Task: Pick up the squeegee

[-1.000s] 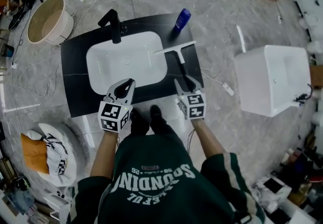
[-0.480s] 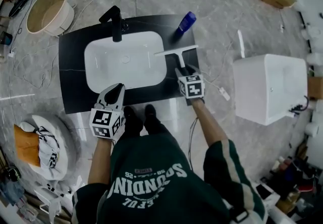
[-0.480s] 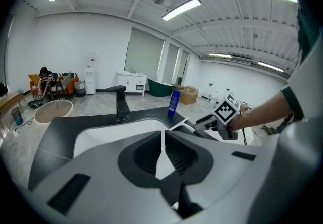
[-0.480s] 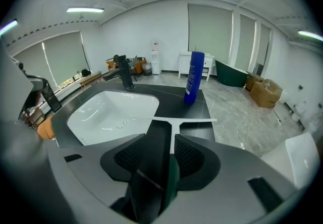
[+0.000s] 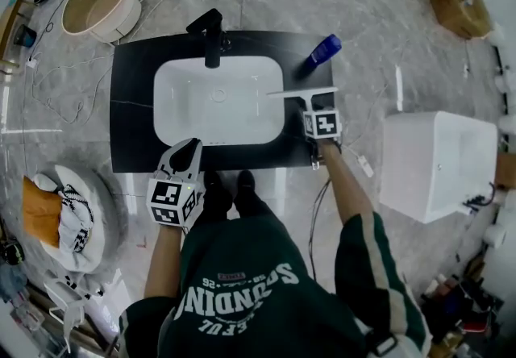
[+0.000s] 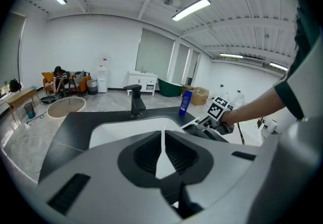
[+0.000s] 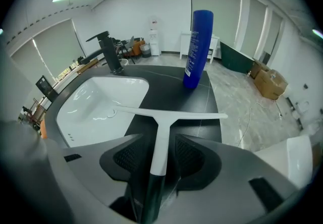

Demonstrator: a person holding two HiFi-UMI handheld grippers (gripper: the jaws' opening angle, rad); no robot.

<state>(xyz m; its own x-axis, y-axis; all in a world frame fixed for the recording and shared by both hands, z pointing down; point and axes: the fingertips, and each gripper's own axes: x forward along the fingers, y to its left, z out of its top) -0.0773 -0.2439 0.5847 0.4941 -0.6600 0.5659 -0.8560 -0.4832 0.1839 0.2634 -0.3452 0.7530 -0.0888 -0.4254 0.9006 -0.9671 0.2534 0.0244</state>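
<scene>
The squeegee [image 5: 302,93] lies on the black counter [image 5: 133,106] to the right of the sink, its white blade across the far end and its black handle running toward me. My right gripper [image 5: 313,109] is down over the handle. Its jaws have just been opening, and the squeegee [image 7: 160,137] lies between them with a gap on each side. In its own view the right gripper [image 7: 157,155] straddles the spot where the white neck meets the dark handle. My left gripper [image 5: 191,147] hovers at the counter's front edge with nothing in it, and in its own view the left gripper [image 6: 162,147] is shut.
A white sink [image 5: 218,102] with a black faucet [image 5: 211,38] fills the counter's middle. A blue bottle [image 5: 324,50] stands just beyond the squeegee. On the floor are a white square tub [image 5: 435,163] at the right, a round basin [image 5: 101,2] at the far left, and cables.
My right gripper has travelled along the squeegee's handle toward the blade and sunk onto it. My left gripper has drawn back a little toward the counter's front edge.
</scene>
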